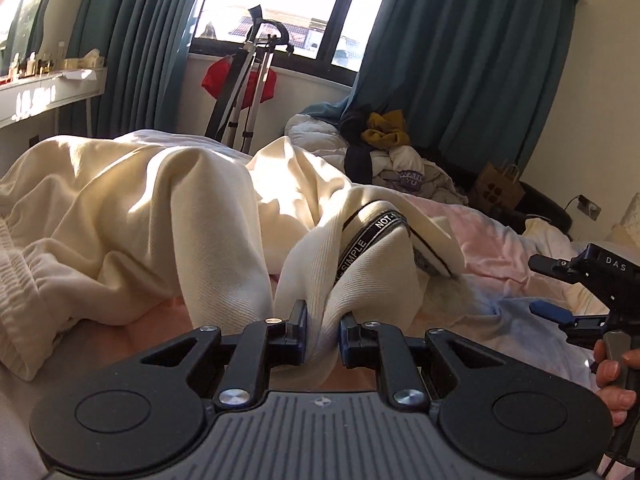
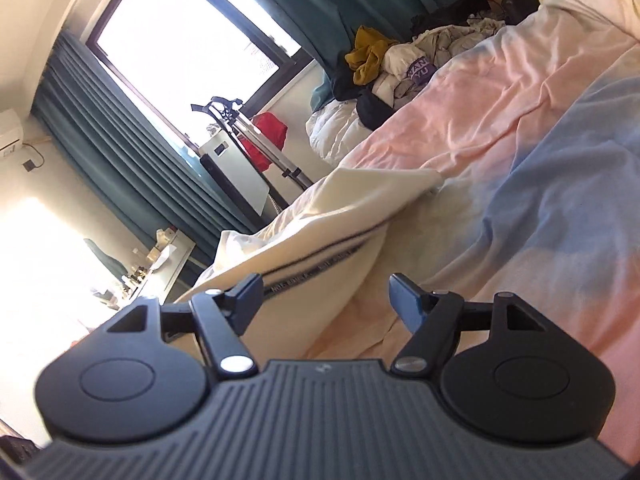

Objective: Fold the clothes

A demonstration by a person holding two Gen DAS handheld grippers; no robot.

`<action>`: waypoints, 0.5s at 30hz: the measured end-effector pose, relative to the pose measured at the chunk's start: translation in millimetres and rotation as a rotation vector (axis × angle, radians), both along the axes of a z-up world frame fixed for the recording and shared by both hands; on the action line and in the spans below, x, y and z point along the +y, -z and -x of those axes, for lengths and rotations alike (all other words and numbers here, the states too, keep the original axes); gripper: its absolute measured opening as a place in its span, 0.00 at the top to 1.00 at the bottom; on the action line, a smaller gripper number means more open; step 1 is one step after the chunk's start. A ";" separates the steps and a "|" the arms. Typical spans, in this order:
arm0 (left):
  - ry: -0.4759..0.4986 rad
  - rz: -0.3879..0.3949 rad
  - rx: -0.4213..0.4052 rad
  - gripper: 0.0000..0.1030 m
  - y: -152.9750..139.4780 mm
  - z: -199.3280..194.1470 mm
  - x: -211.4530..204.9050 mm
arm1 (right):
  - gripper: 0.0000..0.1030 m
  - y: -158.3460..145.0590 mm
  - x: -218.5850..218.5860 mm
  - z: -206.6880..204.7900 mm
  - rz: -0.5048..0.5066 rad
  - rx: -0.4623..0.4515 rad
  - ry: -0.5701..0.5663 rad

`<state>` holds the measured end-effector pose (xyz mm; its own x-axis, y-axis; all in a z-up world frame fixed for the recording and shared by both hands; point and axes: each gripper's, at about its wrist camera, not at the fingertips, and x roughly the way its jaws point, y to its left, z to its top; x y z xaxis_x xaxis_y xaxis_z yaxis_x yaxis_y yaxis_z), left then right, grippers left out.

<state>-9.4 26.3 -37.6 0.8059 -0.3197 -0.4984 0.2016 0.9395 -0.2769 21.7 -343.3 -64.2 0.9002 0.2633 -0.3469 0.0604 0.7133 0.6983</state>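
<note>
A cream garment lies rumpled across the pink-and-blue bedsheet, and my left gripper pinches a bunched fold of it between its jaws, which are drawn in tight on the cloth. I judge that I hold it there to lift one edge clear of the bed so the piece can be straightened before folding. Just ahead of those jaws, the fabric rises in a ridge and shows a black printed band curling over the top; beyond and to the left, the rest of the garment sprawls in sunlit folds.

My right gripper has its jaws spread wide with nothing between them. The same cream cloth, with its dark band, runs from beside the left-hand finger out ahead of the jaws, ending in a flat corner on the sheet. I read this as a hand waiting to take a second hold, since one grip alone leaves the cloth sagging. In the left wrist view this gripper appears at the right edge, near but apart from the garment.

Far ahead of both, a heap of unsorted clothes sits by the teal curtain, presumably still to be folded.
</note>
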 end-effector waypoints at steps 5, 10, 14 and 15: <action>-0.028 0.051 -0.008 0.84 8.4 -6.3 14.9 | 0.33 27.5 -4.4 -51.1 -0.087 0.089 -0.021; -0.059 0.095 0.011 0.84 20.6 -16.3 28.2 | 0.33 78.5 -23.8 -96.3 -0.304 0.192 0.018; -0.075 0.120 0.020 0.84 27.1 -28.0 32.7 | 0.34 109.4 -39.0 -125.1 -0.462 0.168 0.071; -0.073 0.125 0.022 0.84 28.8 -30.5 33.5 | 0.35 114.8 -40.7 -131.1 -0.487 0.158 0.077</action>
